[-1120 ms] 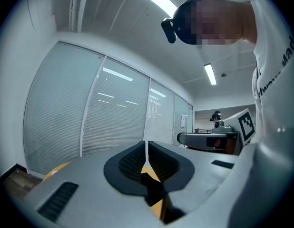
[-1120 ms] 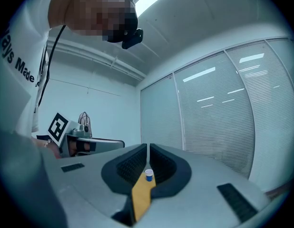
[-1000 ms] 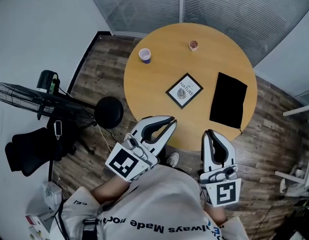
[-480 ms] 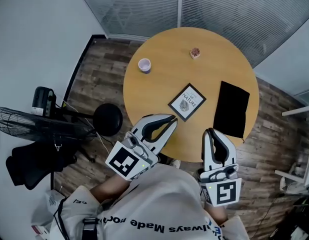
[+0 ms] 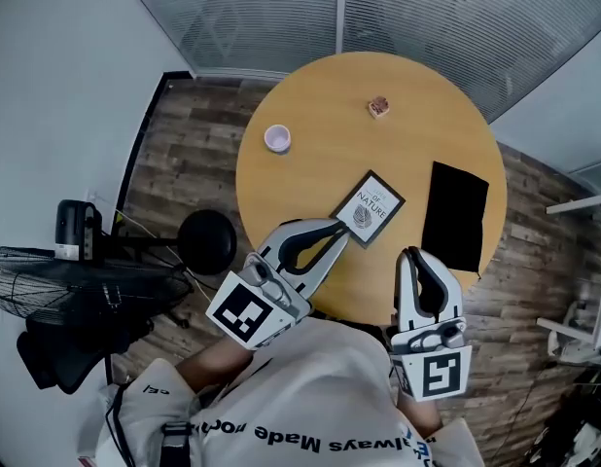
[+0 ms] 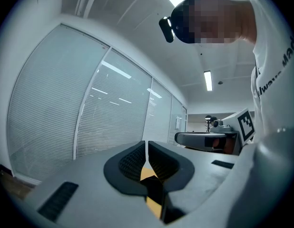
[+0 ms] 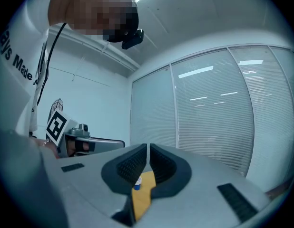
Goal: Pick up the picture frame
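While the picture frame [image 5: 369,208] lies flat on the round bench [image 5: 320,173], turned cornerwise and close to the near edge, neither claw has it. The left claw [image 5: 332,232] points at the frame's near-left corner, its tips just beside that corner in the head view. How high above the wood it hangs cannot be told. Its own view shows the two pads pressed together with only a hairline between them and nothing in it. The right claw [image 5: 414,258] is likewise clenched on nothing. It sits over the bench's near edge, in line with the gap between the frame and a black cloth [image 5: 454,214]. A cup [image 5: 277,138] stands well apart on the far side and should not get in the way.

The step in hand looks like the approach. The left claw is the nearer, so it should open wide first. It can then come in low along the bench so one jaw slips under the frame's edge, since a flat frame gives little to bite. Taking a straight side rather than the corner would likely hold better. The right claw could steady the far side against skidding.
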Motion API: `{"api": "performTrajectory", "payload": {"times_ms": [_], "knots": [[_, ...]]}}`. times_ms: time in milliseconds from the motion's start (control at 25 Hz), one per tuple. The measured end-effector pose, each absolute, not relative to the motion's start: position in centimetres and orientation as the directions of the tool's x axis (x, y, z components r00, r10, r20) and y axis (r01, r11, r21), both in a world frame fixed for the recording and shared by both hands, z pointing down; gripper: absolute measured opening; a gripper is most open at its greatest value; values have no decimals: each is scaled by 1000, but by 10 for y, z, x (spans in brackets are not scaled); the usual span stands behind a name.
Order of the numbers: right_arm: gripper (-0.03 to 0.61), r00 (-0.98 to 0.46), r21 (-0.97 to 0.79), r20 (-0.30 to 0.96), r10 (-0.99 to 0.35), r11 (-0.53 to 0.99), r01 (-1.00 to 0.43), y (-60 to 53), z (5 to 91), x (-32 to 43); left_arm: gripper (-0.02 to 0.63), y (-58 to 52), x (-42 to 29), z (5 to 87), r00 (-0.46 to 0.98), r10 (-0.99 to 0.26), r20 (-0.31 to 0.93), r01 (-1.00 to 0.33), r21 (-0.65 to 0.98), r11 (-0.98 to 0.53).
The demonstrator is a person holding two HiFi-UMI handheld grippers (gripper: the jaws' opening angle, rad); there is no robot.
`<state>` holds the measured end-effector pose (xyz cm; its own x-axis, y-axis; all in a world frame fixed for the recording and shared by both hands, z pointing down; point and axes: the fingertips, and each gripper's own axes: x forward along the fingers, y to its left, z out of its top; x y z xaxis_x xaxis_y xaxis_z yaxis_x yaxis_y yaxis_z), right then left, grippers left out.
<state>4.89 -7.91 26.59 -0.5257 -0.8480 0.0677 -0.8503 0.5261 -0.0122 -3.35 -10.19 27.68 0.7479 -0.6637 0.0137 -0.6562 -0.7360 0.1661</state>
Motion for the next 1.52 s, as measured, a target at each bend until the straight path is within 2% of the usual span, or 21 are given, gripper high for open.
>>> {"api": "performTrajectory", "payload": {"times_ms": [840,1520], "knots": [[43,-457,-28,116,-882,457,-889,-111,298,56,41,-133,-25,313,780,-623,62,-623,179,-761],[44,-443,-78,255,-860,438,-896,-117,368,64,41,-149,-18,376,801,-571,180,-598,198,-776]]}}
